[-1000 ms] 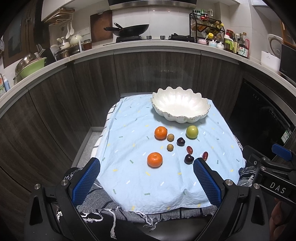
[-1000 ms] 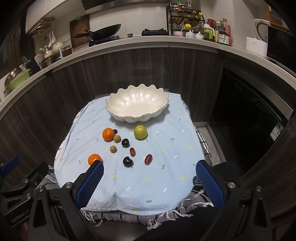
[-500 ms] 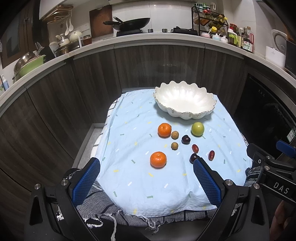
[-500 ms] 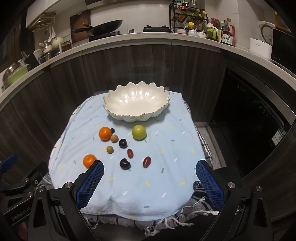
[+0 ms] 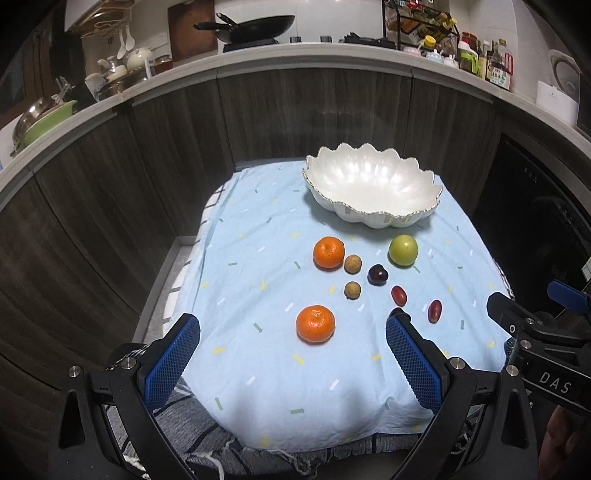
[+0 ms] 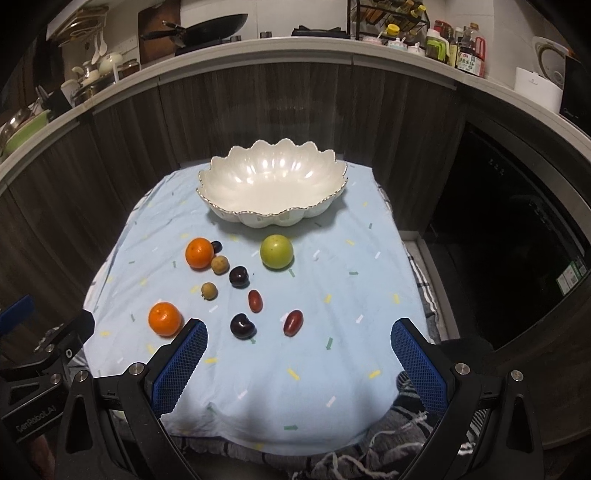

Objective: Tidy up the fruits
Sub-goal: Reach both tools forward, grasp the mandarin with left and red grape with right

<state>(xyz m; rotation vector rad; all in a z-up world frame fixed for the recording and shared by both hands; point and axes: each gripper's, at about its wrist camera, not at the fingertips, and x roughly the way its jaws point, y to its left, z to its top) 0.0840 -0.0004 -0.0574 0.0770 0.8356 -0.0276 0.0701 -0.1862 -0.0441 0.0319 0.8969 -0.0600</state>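
Observation:
A white scalloped bowl (image 5: pixel 373 188) (image 6: pixel 271 188) stands empty at the far side of a light blue cloth (image 5: pixel 266 369) (image 6: pixel 332 369). In front of it lie two oranges (image 5: pixel 316 324) (image 5: pixel 328 252), a green apple (image 6: pixel 276 251) (image 5: pixel 403 250), two small brown longans (image 5: pixel 352 264) (image 5: pixel 352 289), dark cherries (image 6: pixel 242 325) (image 6: pixel 239 276) and red oval fruits (image 6: pixel 293 322) (image 6: pixel 255 300). My left gripper (image 5: pixel 291 360) is open, with the near orange just beyond its fingertips. My right gripper (image 6: pixel 299 363) is open near the front edge, with nothing between its fingers.
Dark wood cabinets (image 5: pixel 110 184) curve around behind and beside the table. The counter above holds a wok (image 5: pixel 255 26), bottles (image 6: pixel 458 48) and kitchenware. A grey striped blanket (image 6: pixel 406 439) shows under the cloth at the front edge.
Both grippers have moved forward, toward the fruit. The bowl and fruit sit larger in both views. Nothing on the cloth has shifted.

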